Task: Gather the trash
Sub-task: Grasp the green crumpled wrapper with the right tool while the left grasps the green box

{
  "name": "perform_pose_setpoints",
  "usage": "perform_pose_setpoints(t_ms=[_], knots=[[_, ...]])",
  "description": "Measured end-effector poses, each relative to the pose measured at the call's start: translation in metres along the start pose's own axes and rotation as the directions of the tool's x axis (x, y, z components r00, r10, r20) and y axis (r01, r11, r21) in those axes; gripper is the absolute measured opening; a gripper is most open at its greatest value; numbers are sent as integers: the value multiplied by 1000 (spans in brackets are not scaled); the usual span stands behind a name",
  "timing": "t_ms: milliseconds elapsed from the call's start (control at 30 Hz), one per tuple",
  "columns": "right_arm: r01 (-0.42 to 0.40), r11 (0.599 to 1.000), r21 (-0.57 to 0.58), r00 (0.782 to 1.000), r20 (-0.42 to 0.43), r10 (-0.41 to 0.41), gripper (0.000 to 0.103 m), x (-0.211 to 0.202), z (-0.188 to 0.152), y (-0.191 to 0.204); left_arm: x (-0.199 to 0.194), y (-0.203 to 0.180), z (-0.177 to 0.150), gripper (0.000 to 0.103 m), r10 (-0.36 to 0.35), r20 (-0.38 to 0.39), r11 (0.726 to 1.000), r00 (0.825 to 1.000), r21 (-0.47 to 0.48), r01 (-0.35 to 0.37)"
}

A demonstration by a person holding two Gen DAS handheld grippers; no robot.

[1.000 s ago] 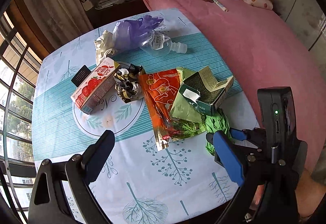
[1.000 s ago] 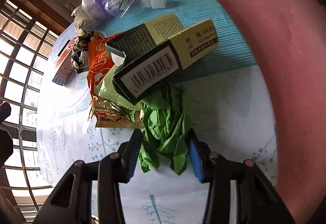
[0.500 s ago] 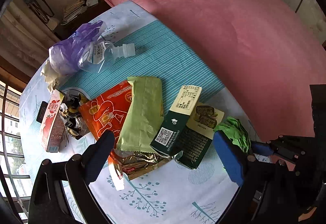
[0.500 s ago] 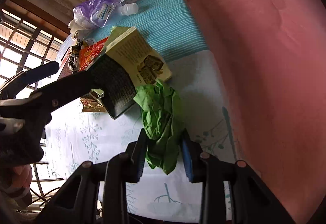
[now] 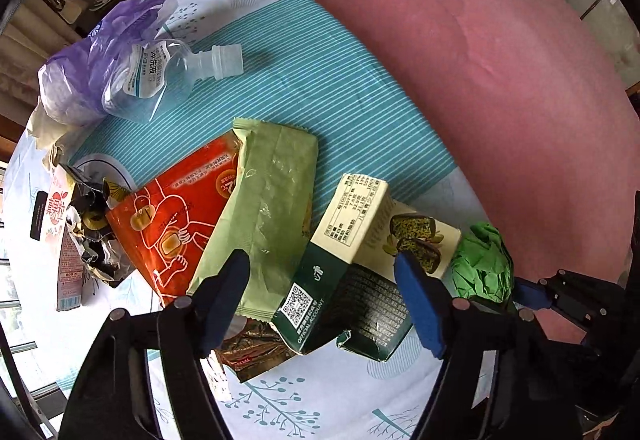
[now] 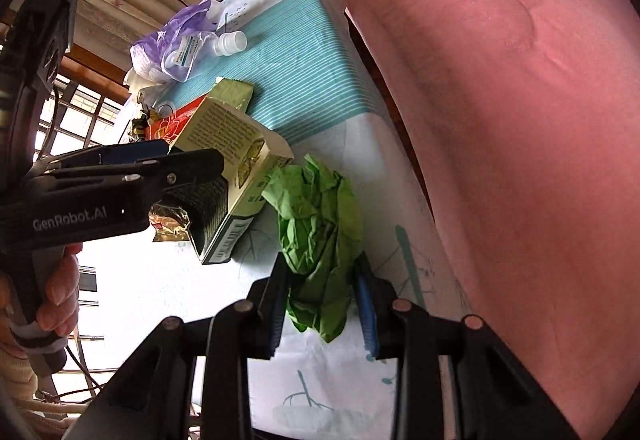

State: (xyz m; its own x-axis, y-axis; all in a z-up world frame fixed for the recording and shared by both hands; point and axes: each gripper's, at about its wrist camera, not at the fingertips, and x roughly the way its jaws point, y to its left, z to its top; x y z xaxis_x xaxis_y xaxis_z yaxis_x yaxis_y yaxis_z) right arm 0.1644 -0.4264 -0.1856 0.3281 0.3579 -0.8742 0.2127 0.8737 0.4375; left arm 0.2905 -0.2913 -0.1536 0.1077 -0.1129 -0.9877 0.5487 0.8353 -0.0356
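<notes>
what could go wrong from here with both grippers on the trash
The left gripper, its jaws just closing, straddles the dark green and cream cardboard box, which rests tilted on the pale green wrapper; it may pinch both or slip. The right gripper holds only loose crumpled green paper, which could pull free.

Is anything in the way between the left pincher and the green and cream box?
No, nothing visible. The left gripper has just been closing its jaws, and the box sits right between them. The green wrapper only lies beside it, under one finger.
</notes>
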Motion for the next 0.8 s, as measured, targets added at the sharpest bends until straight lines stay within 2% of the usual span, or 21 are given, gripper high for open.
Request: perform_pose_setpoints(t_ms=[100, 267, 300, 367, 400, 433, 600, 800], knots=[[-8, 1000, -2, 1000, 1, 8, 31, 0, 0, 0, 9, 4, 1, 70, -42, -47, 999, 998, 3, 43], [-14, 1000, -5, 1000, 3, 14, 31, 1, 0, 0, 20, 3, 6, 70, -68, -64, 998, 996, 6, 69], [-15, 1000, -5, 1000, 3, 15, 31, 1, 0, 0, 21, 3, 7, 66, -85, -66, 996, 994, 0, 85], [-14, 1000, -3, 1000, 5, 14, 31, 1, 0, 1, 20, 2, 8, 47, -130, -74, 992, 989, -12, 129], [-13, 1000, -3, 1000, 5, 13, 31, 1, 0, 1, 20, 2, 8, 31, -145, -82, 989, 986, -19, 144], [-12, 1000, -2, 1000, 6, 12, 30, 1, 0, 1, 20, 1, 7, 26, -153, -86, 988, 984, -26, 151], [-9, 1000, -5, 1000, 10, 9, 29, -1, -3, 8, 3, -1, -16, 23, -92, -22, 995, 996, -43, 91], [-8, 1000, -29, 999, 34, 9, 29, -11, -21, 31, -37, 0, -64, 23, -38, 91, 998, 995, -44, 43]])
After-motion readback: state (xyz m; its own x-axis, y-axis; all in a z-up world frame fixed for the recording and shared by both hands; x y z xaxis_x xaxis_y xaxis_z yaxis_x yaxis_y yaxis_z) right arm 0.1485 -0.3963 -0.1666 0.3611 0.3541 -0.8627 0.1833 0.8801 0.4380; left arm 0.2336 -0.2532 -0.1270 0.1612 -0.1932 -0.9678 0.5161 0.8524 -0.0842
